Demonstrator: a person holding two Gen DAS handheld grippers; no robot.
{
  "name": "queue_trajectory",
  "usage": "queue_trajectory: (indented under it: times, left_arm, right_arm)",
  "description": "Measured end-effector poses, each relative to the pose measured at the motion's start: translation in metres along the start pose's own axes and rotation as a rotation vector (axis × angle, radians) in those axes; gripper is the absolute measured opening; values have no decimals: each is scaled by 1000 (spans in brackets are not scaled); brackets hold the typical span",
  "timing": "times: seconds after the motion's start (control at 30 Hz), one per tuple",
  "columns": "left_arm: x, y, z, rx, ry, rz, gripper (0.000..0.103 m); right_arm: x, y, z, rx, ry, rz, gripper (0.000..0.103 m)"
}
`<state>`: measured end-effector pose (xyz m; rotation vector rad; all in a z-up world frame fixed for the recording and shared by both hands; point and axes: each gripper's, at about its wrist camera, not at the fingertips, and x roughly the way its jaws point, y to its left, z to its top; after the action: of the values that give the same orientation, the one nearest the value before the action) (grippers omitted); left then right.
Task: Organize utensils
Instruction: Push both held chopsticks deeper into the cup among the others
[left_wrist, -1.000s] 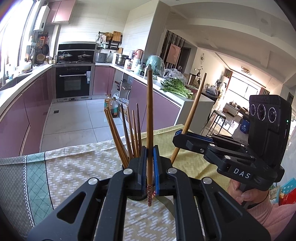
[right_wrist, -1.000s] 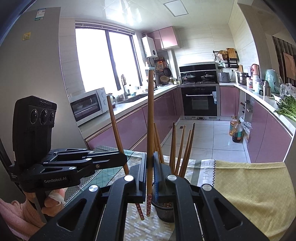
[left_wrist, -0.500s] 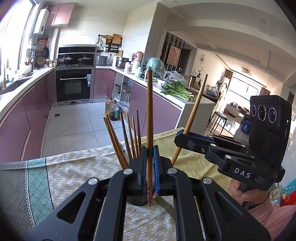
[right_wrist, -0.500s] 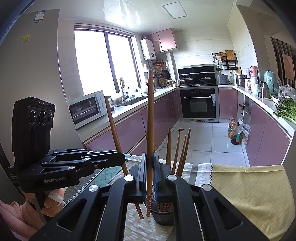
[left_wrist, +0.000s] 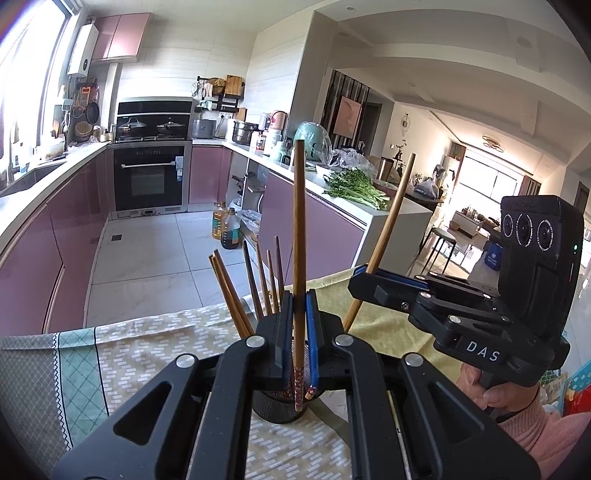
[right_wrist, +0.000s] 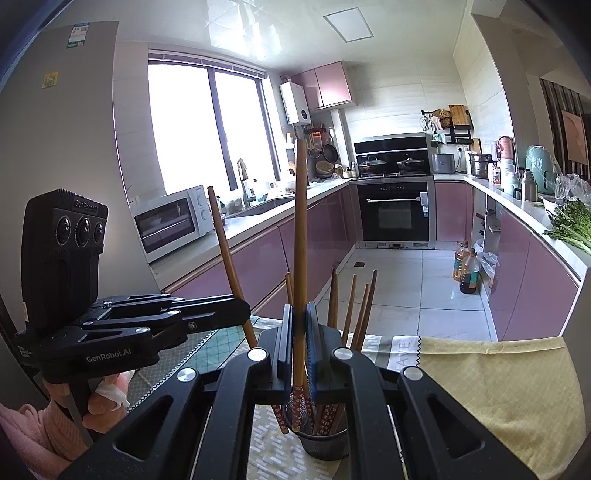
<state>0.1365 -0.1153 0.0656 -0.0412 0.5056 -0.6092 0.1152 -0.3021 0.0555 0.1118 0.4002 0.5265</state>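
Your left gripper (left_wrist: 298, 328), left wrist view: jaws clamped on one upright chopstick (left_wrist: 298, 236), its patterned tip hanging at the rim of the dark mesh holder (left_wrist: 275, 408) on the patterned tablecloth (left_wrist: 147, 354); loose chopsticks (left_wrist: 255, 280) stand in the holder at 11 o'clock of the jaws, and your right gripper (left_wrist: 360, 278) sits at 2 o'clock, pinching a second chopstick (left_wrist: 388, 229) tilted right. Your right gripper (right_wrist: 300, 328), right wrist view: jaws closed on that near-upright chopstick (right_wrist: 300, 236), tip over the holder (right_wrist: 323, 445), with your left gripper (right_wrist: 242, 306) at 9 o'clock holding its leaning chopstick (right_wrist: 229, 258).
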Motion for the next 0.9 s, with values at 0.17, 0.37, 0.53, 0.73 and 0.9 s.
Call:
queue_trajectory:
  times: [0.17,0.37,0.53,0.73,0.9]
  left_arm:
    - [-2,-1,0,3,-12,4,8]
    - [0,0,3,-2,-8,6,8]
    - [4,-4,5,2,-9,5,8]
    - [3,-7,7,11,-14,12,8]
    - [4,-7,7,8,-14,14,8]
  right_arm:
    - [3,-2,1,1,2,-5,6]
    - [8,-5,2,7,6,-11,6]
    - [12,-6,2,7,12,-18,6]
    - [15,-8,1,11,15,-25,6]
    - [16,-9,0,14,20,-28,6]
